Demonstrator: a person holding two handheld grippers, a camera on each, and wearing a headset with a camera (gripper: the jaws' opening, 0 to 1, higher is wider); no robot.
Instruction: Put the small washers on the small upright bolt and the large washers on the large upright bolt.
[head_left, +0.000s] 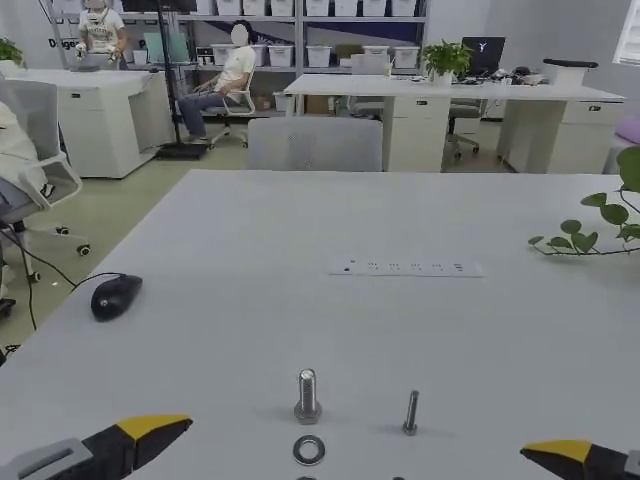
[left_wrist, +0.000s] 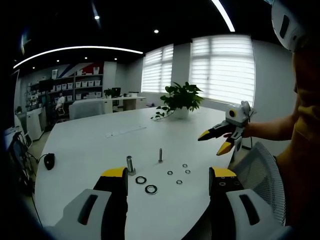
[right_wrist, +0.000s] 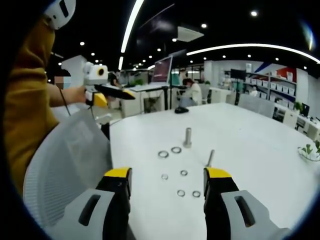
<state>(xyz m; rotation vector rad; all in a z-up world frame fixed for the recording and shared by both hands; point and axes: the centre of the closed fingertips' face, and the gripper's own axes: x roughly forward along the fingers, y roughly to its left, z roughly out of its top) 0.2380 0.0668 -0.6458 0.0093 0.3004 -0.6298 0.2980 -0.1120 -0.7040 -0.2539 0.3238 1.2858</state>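
Observation:
Two bolts stand upright on the white table (head_left: 330, 220): a large bolt (head_left: 307, 395) (left_wrist: 130, 164) (right_wrist: 187, 137) and a thin small bolt (head_left: 411, 412) (left_wrist: 160, 154) (right_wrist: 210, 158). Two large washers (left_wrist: 141, 180) (right_wrist: 163, 154) lie flat beside the large bolt; one large washer (head_left: 309, 450) lies just in front of it. Several small washers (left_wrist: 179, 182) (right_wrist: 184, 173) are scattered near the small bolt. My left gripper (head_left: 150, 430) (left_wrist: 169, 175) is open and holds nothing, back from the table edge. My right gripper (head_left: 560, 455) (right_wrist: 167, 174) is open too, and nothing is between its jaws.
A black mouse (head_left: 116, 296) lies at the table's left, a white power strip (head_left: 405, 268) at mid-table, and a trailing plant (head_left: 600, 225) at the right edge. A grey mesh chair back (right_wrist: 65, 155) (left_wrist: 265, 170) stands at the near edge. People sit at far desks.

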